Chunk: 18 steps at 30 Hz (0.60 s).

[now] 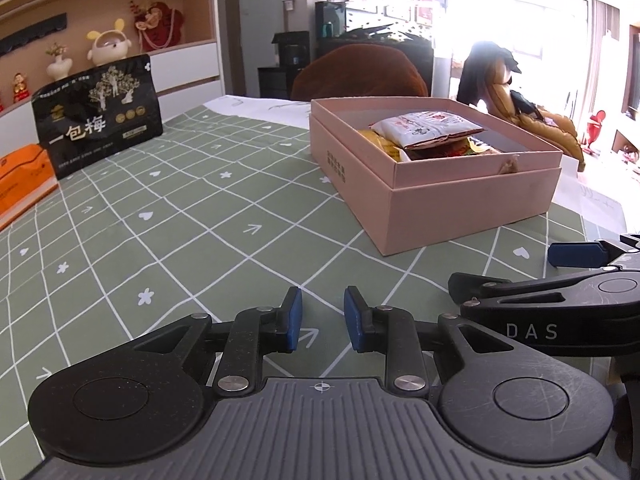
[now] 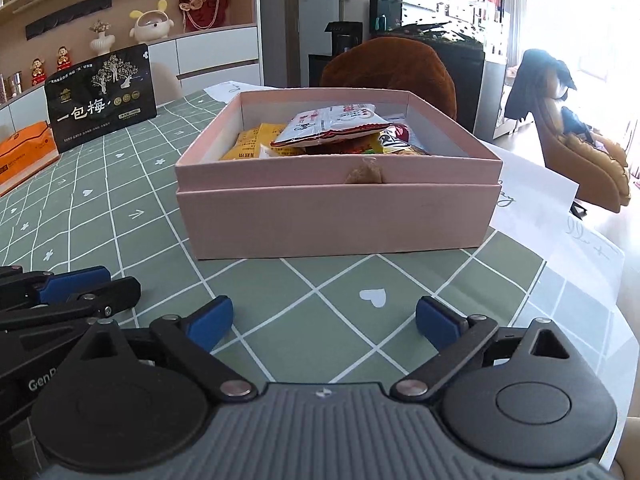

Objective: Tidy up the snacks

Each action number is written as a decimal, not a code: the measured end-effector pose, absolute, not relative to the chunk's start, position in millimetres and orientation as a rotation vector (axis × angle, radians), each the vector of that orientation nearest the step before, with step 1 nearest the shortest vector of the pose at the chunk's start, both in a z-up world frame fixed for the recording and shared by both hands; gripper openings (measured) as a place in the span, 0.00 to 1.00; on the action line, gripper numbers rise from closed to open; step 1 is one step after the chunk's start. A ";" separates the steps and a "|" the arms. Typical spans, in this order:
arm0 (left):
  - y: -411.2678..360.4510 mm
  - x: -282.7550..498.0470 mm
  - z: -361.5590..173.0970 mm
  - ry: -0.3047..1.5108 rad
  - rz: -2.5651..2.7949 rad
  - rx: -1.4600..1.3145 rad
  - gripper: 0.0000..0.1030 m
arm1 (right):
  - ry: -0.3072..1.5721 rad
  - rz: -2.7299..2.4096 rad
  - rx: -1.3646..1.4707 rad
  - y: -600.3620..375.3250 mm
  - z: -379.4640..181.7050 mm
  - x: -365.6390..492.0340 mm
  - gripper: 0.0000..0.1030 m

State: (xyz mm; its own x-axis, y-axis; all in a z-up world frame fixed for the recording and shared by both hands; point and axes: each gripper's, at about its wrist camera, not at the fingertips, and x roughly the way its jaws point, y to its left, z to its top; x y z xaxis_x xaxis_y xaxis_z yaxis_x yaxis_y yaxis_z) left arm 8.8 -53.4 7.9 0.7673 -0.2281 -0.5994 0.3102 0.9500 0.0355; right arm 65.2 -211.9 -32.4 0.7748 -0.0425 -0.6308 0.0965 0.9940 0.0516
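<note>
**Inspector A:** Left tool (image 1: pixel 322 319): blue pads drawn close with only a narrow gap, nothing between them, poised low over the green checked cloth (image 1: pixel 208 216) on the counter. Right tool (image 2: pixel 324 322): jaws spread wide, empty, a white heart on the cloth visible between the pads.

**Inspector B:** Relative position of the two?

**Inspector A:** Side by side at the near edge of the counter, close together; each shows at the edge of the other's view.

**Inspector B:** The snacks?

**Inspector A:** Beyond the tools, in the open pink box (image 2: pixel 336 216). A white and red packet (image 2: pixel 332 124) lies on top of the pile, a yellow packet (image 2: pixel 250 142) beneath it to the left. Further packets underneath are partly hidden.

**Inspector B:** Anything outside the box?

**Inspector A:** Farther back on the left, a black pouch (image 1: pixel 98 114) stands upright with an orange box (image 1: pixel 22 184) just beside it. Behind the counter, a brown chair back (image 2: pixel 394 70).
</note>
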 end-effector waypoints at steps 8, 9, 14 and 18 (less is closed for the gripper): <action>-50.2 9.7 8.1 0.636 -0.300 0.112 0.28 | 0.680 -0.071 0.083 -212.2 -32.8 63.2 0.95; -50.0 9.5 7.9 0.636 -0.300 0.109 0.28 | 0.680 -0.069 0.082 -212.4 -32.7 63.0 0.95; -50.1 9.1 7.9 0.637 -0.302 0.102 0.28 | 0.680 -0.068 0.081 -212.0 -32.5 62.7 0.95; -49.8 9.1 7.9 0.636 -0.301 0.104 0.28 | 0.680 -0.068 0.082 -211.9 -32.5 62.5 0.95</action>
